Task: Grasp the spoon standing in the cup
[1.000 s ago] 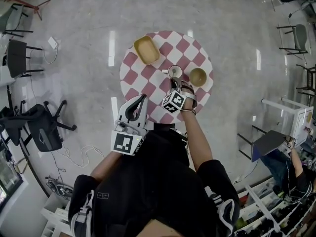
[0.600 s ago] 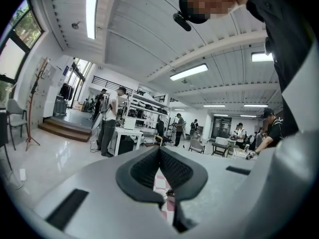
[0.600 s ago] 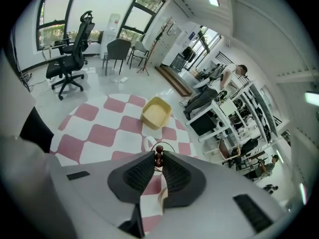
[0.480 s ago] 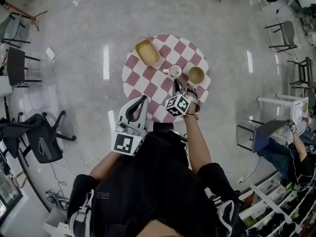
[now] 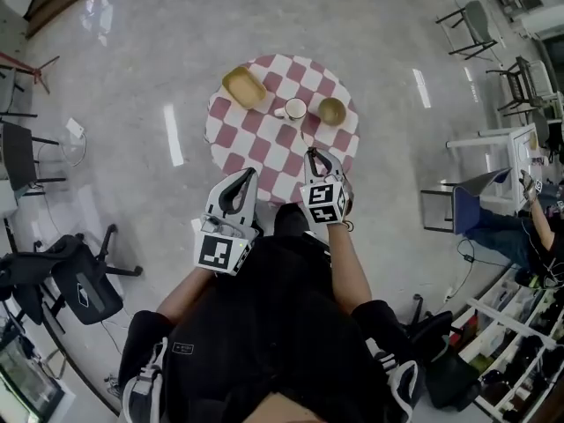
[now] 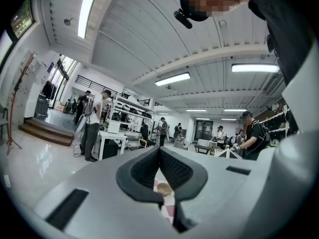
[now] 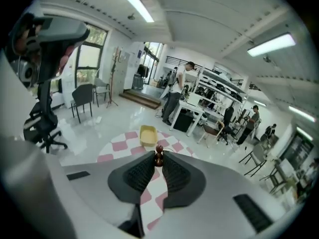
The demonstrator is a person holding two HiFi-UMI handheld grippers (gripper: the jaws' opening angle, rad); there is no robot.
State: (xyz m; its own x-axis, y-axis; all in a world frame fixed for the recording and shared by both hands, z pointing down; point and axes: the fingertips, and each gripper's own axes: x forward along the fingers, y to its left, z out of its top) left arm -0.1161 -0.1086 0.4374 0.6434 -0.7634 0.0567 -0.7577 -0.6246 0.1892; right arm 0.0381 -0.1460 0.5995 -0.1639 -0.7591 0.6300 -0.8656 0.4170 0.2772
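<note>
At the 6 o'clock edge of the round table (image 5: 257, 151), the right gripper (image 5: 310, 154) points toward 12 o'clock, at the cup (image 5: 295, 108) near the table's centre. Its jaws are clenched on the spoon (image 7: 159, 150). The right gripper view shows a dark, beaded handle end clamped at the very tips and protruding just past them. The rest of the spoon is hidden behind the jaws. The head view shows only a thin line between the tips and the cup, too small to settle whether the scoop end is inside the cup or clear of it.

The left gripper (image 6: 159, 149) hangs at the table's 7 o'clock edge, jaws closed tip to tip on nothing. Checkered cloth shows through the gap between its pads. A yellow tray (image 5: 242, 86) lies at 10 o'clock of the cup and a bowl (image 5: 331, 110) at 3 o'clock, both just beside it.

Hazards, as judged:
- Slip or pivot. The hold is at the tips only, on a rounded, beaded section. A quick swing could rotate the spoon or drop it.
- Cup upset. If the scoop end is not clear of the rim, sideways travel would lever the cup over. Nothing steadies the cup.
- Collision. A drift toward 3 o'clock or 10 o'clock risks striking the bowl or the tray.
</note>
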